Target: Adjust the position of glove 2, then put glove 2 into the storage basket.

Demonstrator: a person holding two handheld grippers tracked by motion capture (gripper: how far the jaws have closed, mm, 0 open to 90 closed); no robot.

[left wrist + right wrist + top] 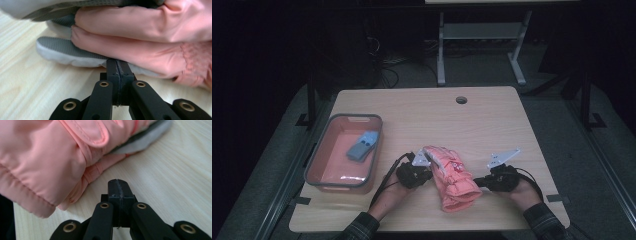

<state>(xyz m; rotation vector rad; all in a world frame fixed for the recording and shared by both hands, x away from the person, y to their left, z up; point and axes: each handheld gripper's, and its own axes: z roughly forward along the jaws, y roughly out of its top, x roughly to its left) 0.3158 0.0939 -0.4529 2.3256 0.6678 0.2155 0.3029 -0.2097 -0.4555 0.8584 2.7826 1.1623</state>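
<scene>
A salmon-pink winter glove (452, 179) with a grey and white palm side lies on the wooden table (437, 117), cuff toward the person. My left gripper (430, 174) is at the glove's left side. In the left gripper view, the left gripper (117, 63) is shut with nothing between its jaws, and its tips rest against the white edge of the glove (140, 30). My right gripper (476, 182) is at the glove's right side near the cuff. In the right gripper view, the right gripper (118, 182) is shut and empty, a short gap from the glove (37, 157).
An orange bin with a grey rim (357, 118) stands at the table's left and holds a blue-grey object (362, 146). A round cable hole (461, 99) sits near the far edge. Metal desk legs (441, 50) stand on the floor beyond the table.
</scene>
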